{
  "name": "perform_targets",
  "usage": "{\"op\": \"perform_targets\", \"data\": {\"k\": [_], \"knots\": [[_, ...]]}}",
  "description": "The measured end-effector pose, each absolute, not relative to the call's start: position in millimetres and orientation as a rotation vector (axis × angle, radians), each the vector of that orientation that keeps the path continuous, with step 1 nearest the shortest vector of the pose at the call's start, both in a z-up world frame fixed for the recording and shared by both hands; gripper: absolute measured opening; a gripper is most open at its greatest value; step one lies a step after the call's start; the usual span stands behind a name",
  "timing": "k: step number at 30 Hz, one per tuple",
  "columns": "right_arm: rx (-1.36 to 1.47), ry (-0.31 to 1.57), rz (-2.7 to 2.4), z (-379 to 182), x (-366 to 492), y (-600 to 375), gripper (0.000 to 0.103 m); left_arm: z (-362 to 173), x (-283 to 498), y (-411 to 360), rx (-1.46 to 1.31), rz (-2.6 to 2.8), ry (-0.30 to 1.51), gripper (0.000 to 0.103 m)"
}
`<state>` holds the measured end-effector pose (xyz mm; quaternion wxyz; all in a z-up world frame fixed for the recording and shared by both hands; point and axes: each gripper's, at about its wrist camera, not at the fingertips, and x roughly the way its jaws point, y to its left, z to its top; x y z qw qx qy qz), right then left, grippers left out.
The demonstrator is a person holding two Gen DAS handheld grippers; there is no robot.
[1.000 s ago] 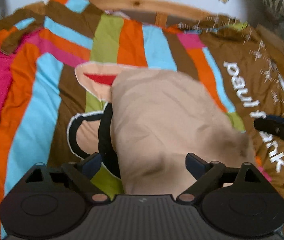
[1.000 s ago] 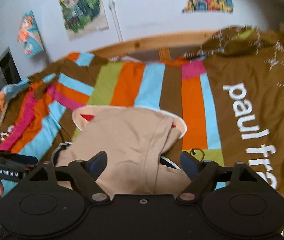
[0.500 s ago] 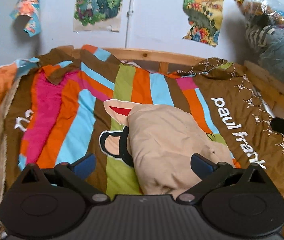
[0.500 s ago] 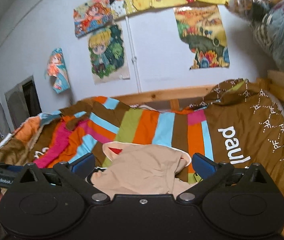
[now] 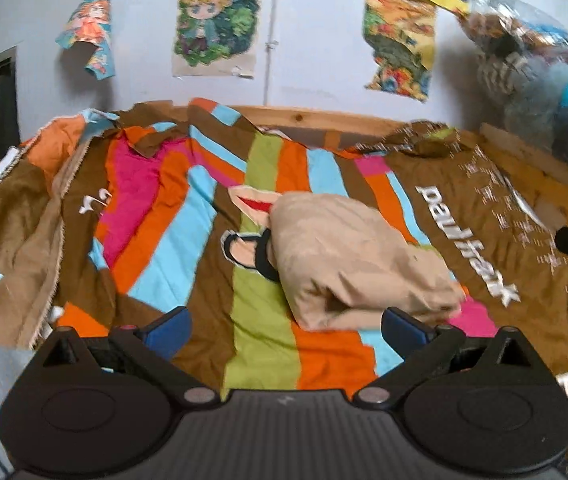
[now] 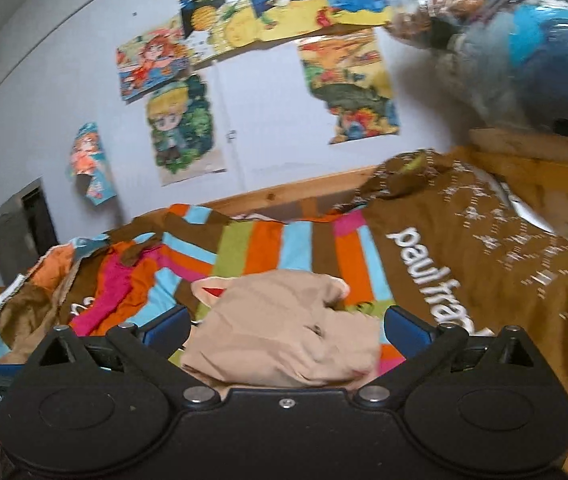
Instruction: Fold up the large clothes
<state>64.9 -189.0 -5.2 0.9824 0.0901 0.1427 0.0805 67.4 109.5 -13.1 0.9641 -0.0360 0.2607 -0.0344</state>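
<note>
- Folded beige fabric garment (image 5: 348,256) lay bundled mid-bed on the striped multicolour bedspread (image 5: 267,344), partly covering a cartoon face print.
- Left gripper (image 5: 286,322) hovered above the bedspread just short of the garment's near edge; jaws wide apart, holding nothing.
- Right gripper (image 6: 286,326) sat over the same bundle (image 6: 284,332) from the other side; jaws spread, empty, garment showing between the blue fingertips (image 6: 165,326).
- Brown section of bedspread with white "paul frank" lettering (image 5: 464,240) ran along the right of the garment.
- Wooden bed frame (image 5: 316,118) behind; cartoon posters (image 5: 213,24) on the white wall.
- Clear plastic bag of bedding (image 6: 524,40) at upper right; blurred.
</note>
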Motion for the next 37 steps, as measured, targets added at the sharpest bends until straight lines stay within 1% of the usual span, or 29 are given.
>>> {"op": "perform_targets", "data": {"k": [6,10,14,37], "knots": [[0.125,0.298,0.103,-30.5,36.6,-193.5,0.102,-27.0,61.5,90.5,0.005,-0.091,0.545,0.102],[0.084,0.33,0.093,-46.2,30.7,-189.3,0.102,-35.5,69.3,89.6,0.007,-0.065,0.595,0.102],[0.098,0.338,0.103,-50.8,30.6,-188.5,0.102,-40.4,74.3,95.2,-0.009,-0.053,0.626,0.102],[0.097,0.38,0.109,-53.7,39.3,-191.7,0.102,-41.3,78.3,96.6,0.001,-0.068,0.652,0.102]]}}
